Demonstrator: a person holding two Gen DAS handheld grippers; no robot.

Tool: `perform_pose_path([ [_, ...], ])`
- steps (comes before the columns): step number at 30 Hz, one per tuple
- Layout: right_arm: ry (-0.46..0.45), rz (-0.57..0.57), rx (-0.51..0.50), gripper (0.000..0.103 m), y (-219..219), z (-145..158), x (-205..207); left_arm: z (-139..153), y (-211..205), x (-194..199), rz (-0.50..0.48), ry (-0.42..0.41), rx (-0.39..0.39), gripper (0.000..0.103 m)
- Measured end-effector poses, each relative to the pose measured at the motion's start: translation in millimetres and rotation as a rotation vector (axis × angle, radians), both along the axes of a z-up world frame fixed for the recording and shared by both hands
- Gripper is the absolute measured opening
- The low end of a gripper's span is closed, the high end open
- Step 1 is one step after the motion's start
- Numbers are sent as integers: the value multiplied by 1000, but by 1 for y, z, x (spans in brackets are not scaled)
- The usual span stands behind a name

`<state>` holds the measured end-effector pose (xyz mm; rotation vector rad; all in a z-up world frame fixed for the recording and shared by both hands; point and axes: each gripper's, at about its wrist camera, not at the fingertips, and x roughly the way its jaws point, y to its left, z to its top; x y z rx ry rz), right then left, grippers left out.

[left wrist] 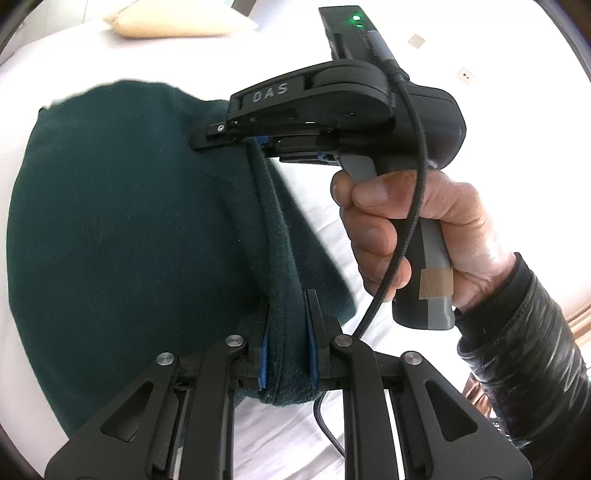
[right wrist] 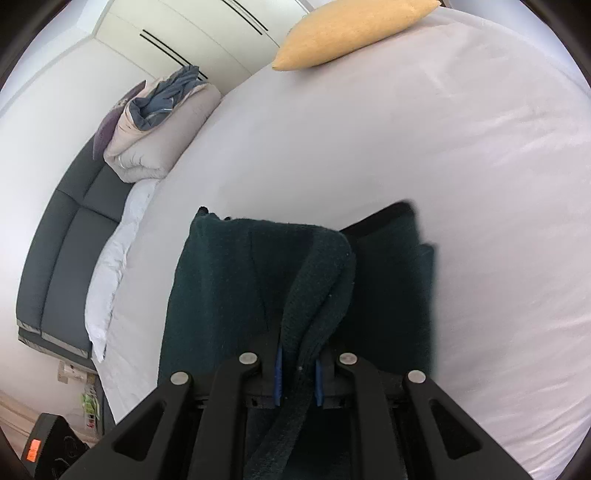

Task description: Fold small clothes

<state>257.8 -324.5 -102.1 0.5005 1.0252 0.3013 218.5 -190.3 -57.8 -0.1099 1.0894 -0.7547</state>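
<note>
A dark green knitted garment (left wrist: 122,229) hangs over the white bed sheet (left wrist: 332,435). My left gripper (left wrist: 287,325) is shut on a bunched edge of it between blue pads. In the left wrist view my right gripper (left wrist: 255,142) is shut on the same edge farther along, so the edge is stretched between the two. In the right wrist view my right gripper (right wrist: 298,363) pinches a thick fold of the green garment (right wrist: 229,280), which drapes down onto the bed below.
A yellow pillow (right wrist: 351,33) lies at the far end of the white bed (right wrist: 461,166). A folded beige and blue duvet (right wrist: 162,133) sits on a dark sofa (right wrist: 70,236) left of the bed. The person's hand (left wrist: 413,229) holds the right gripper's handle.
</note>
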Motion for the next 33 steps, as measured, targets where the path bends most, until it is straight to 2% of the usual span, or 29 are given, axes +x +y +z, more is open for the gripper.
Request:
perform_pose_path([
  [6,21,-6,-34,14,-29,0,3,-10,-25,-10,-5,-4,-22,16],
  [9,62,-28,12,16,-45,-17,5,-21,-19,-15,-22,24,-32,27],
  [10,61,-42,55,17,-50,-20,3,-21,-13,-20,-34,23,-43,33],
  [11,57,-50,86,18,-53,-21,-1,-21,-7,-24,-38,25,-49,51],
  [13,50,-53,108,24,-53,-22,-7,-11,22,-41,-48,27,-117,66],
  [15,51,-64,115,27,-54,-18,-18,-3,45,-54,-65,5,-148,67],
  [18,26,-63,142,39,-49,-11,-46,6,89,-60,-28,-31,-195,67],
  [21,15,-57,136,48,-34,-7,-79,1,129,-45,73,-32,-172,67],
  [23,16,-52,96,49,-21,-7,-105,-4,145,-38,117,-29,-166,67],
  [26,2,-65,54,49,-9,-6,-133,-20,149,-28,131,-1,-117,67],
  [27,-3,-68,44,48,-7,-7,-139,-25,150,-28,135,13,-106,67],
  [29,5,-80,-20,33,-4,-14,-149,-37,140,-31,139,19,-94,67],
  [30,16,-93,-28,19,-6,-19,-151,-39,141,-33,138,16,-91,67],
  [31,26,-118,-3,14,-14,-24,-153,-49,130,-35,137,12,-89,67],
  [33,24,-172,87,12,-33,-31,-156,-53,126,-31,134,7,-84,67],
])
